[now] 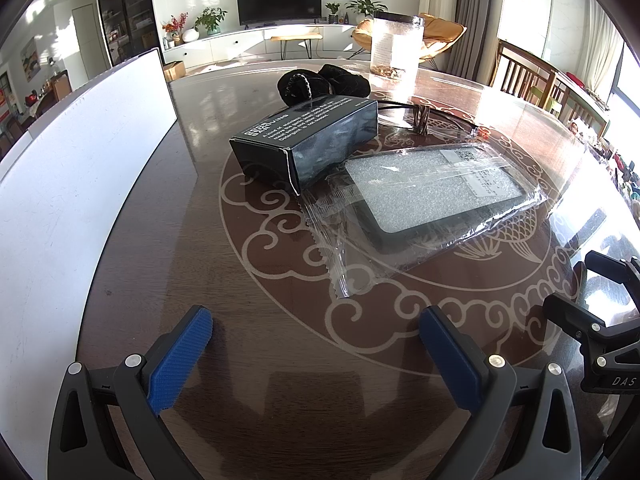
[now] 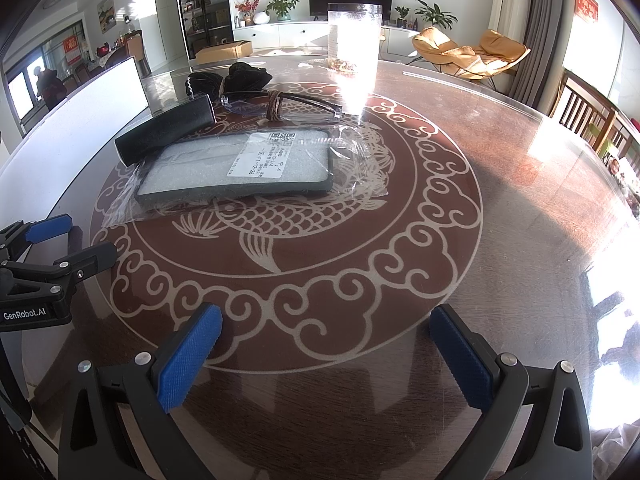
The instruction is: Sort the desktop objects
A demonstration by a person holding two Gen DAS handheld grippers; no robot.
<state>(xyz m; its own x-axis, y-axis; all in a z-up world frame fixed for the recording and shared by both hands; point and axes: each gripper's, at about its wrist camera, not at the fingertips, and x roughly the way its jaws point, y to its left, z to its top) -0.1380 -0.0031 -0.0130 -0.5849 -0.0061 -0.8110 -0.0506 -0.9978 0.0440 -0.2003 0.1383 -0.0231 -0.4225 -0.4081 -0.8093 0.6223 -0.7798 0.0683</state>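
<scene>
A black carton (image 1: 308, 140) (image 2: 166, 132) lies on the round table beside a phone case in a clear plastic bag (image 1: 432, 196) (image 2: 240, 168). Behind them lie glasses with a cord (image 1: 420, 114) (image 2: 276, 106) and a black pouch (image 1: 320, 82) (image 2: 236, 76). My left gripper (image 1: 316, 324) hovers open near the table's front edge, short of the carton and bag. My right gripper (image 2: 326, 318) is open too, over the fish pattern, with nothing between its blue pads (image 2: 188, 356). Each gripper shows at the edge of the other's view.
A white board or tray wall (image 1: 80, 184) (image 2: 80, 120) stands along the left side. A clear plastic jar (image 1: 396, 46) (image 2: 354, 36) with bits at its bottom stands at the far side. Wooden chairs (image 1: 532, 76) line the right edge of the glossy table (image 2: 520, 200).
</scene>
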